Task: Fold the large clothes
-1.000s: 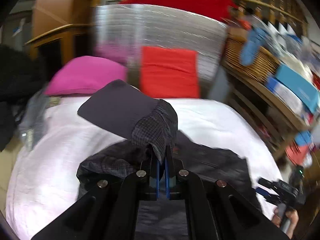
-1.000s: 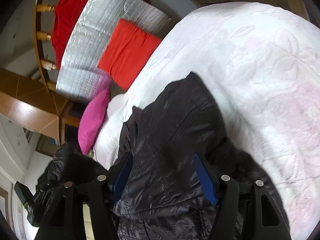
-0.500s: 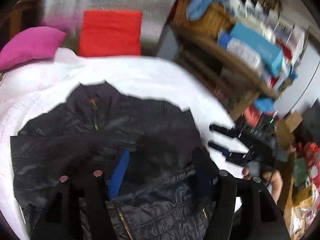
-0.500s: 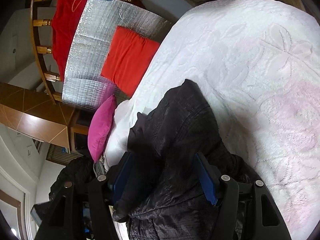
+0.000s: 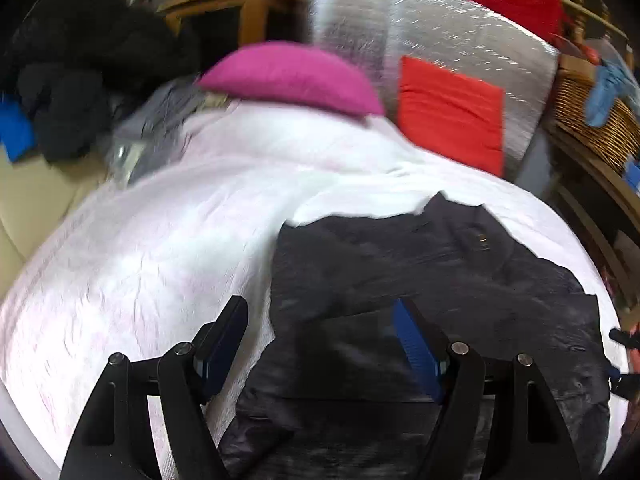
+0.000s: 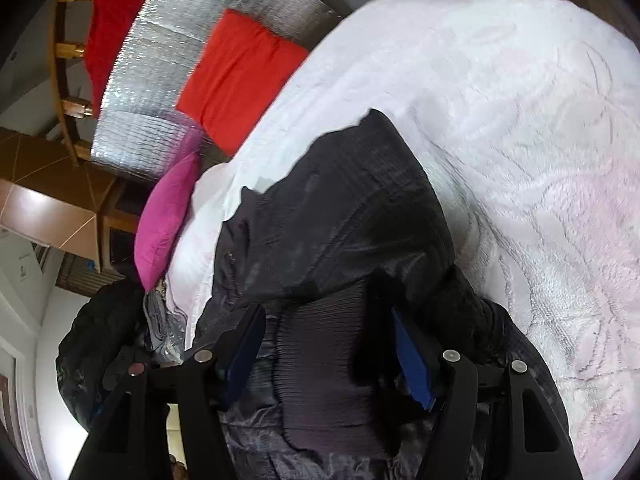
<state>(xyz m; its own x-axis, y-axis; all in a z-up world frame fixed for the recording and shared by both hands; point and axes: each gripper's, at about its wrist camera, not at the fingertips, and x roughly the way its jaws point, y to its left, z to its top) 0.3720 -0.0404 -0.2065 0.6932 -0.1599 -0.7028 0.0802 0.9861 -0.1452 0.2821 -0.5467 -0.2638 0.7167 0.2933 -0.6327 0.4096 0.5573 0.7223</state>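
A large black quilted jacket [image 5: 440, 280] lies spread on the white bedspread [image 5: 160, 248], with a flap folded over its body. My left gripper [image 5: 320, 308] hangs low over the jacket's left edge. Its jaws are opening, and its blue pads [image 5: 416, 352] stand wide apart without pressing on the cloth beneath. In the right wrist view the jacket [image 6: 340, 208] runs away from me in a dark heap. My right gripper [image 6: 326, 320] stands open over it, with ribbed black cloth lying loose between its fingers.
A magenta pillow [image 5: 292, 76] and a red cushion [image 5: 452, 112] lean on a silver foil panel [image 5: 400, 20] at the bed's far end. Dark clothes [image 5: 72, 80] are piled at far left. A wicker basket [image 5: 592, 120] sits on wooden shelves at right.
The left gripper was shut on a raised fold of the jacket; it has let go, opened wide and sunk toward the jacket's left edge. The fold now lies flat. The right gripper has hardly moved.
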